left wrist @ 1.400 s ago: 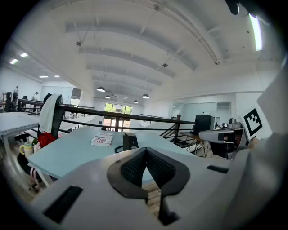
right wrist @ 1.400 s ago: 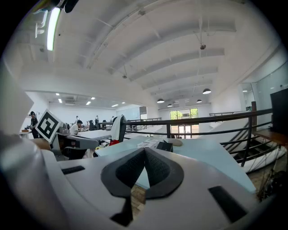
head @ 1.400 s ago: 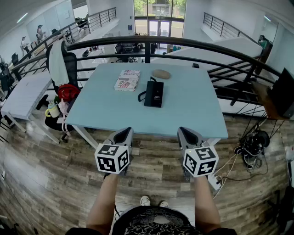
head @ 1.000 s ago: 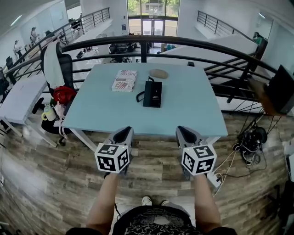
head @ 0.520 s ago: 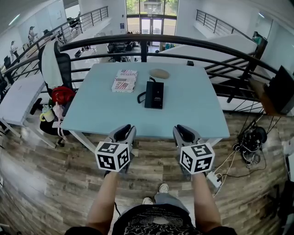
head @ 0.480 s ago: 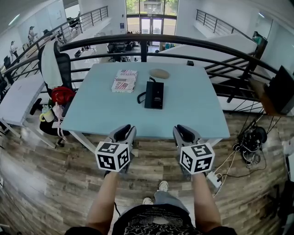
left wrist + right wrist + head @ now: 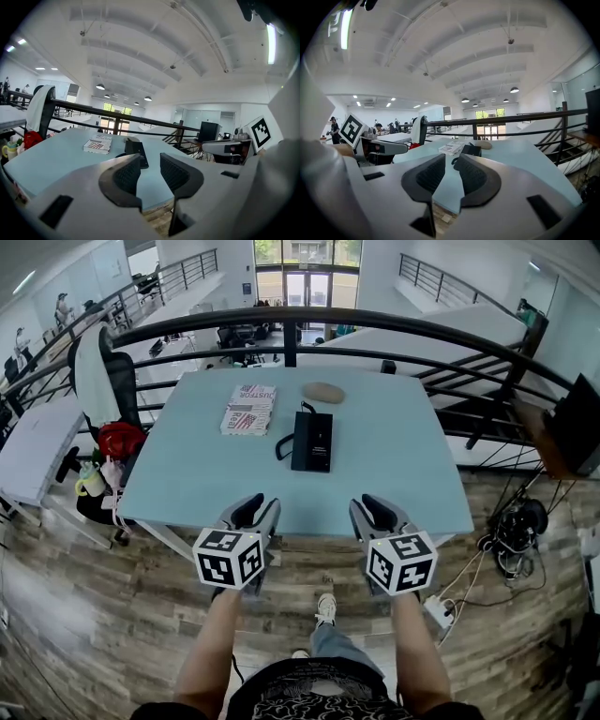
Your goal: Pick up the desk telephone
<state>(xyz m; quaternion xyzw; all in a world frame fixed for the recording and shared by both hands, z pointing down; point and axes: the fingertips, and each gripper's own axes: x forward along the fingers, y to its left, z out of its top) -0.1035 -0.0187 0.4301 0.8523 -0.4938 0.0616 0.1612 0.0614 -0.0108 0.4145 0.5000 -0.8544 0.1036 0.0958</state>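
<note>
The black desk telephone (image 7: 312,440) lies flat near the middle of the pale blue table (image 7: 394,474), its coiled cord curling off its left side. It also shows beyond the jaws as the telephone (image 7: 135,151) in the left gripper view and the telephone (image 7: 470,150) in the right gripper view. My left gripper (image 7: 251,511) and right gripper (image 7: 373,511) hover side by side at the table's near edge, short of the phone. Both sets of jaws are opening, with nothing between them.
A book (image 7: 241,409) with a red and white cover lies left of the phone, and a tan oval object (image 7: 323,392) sits behind it. A dark railing (image 7: 309,324) runs behind the table. An office chair (image 7: 103,390) with a red bag (image 7: 118,440) stands at the left. Cables (image 7: 511,526) lie on the floor at the right.
Both grippers have moved forward toward the table's near edge and their jaws have parted. The phone has not moved.
</note>
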